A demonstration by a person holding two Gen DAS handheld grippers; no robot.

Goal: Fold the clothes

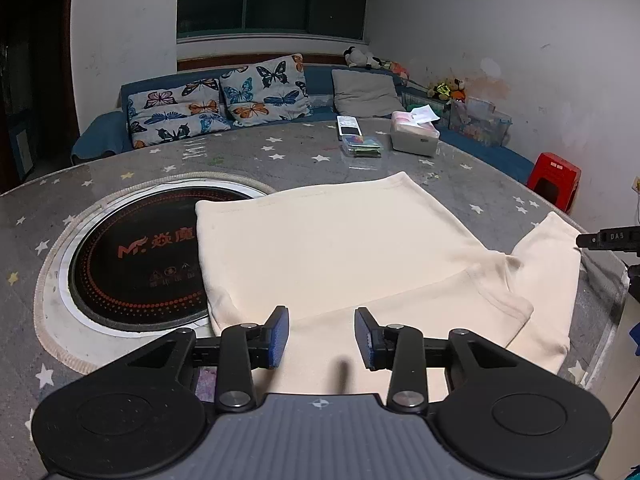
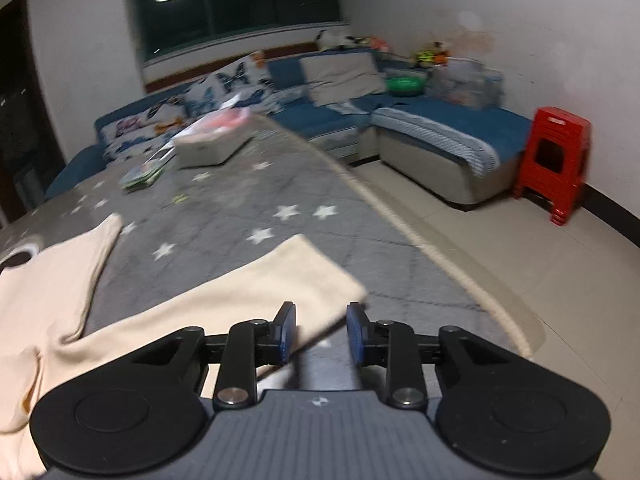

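**Ann:** Shirt (image 1: 340,248) on the table (image 1: 280,152), cream-coloured, and both sets of tongs are poised over it. Left tongs (image 1: 322,336) stand wide apart, nothing between the blue pads, hovering above the near edge of the cloth.

**Bo:** And the right tongs (image 2: 320,332)? Also parted, empty, sitting right over the lower edge of the sleeve (image 2: 248,292) that sticks out toward the table's rim. That view is blurred, so I can't tell whether a pad touches the fabric.

**Ann:** Body of the shirt lies flat, its far corner overlapping the round black cooktop (image 1: 132,256) set into the table. One side looks already turned in; the right sleeve lies spread out.

**Bo:** So I'd call this the sleeve fold, early-to-middle of the job. Next move, by my reckoning: right tongs close on that sleeve edge and carry it across onto the body.

**Ann:** Tissue box (image 1: 414,136) and clutter sit well apart at the far side.
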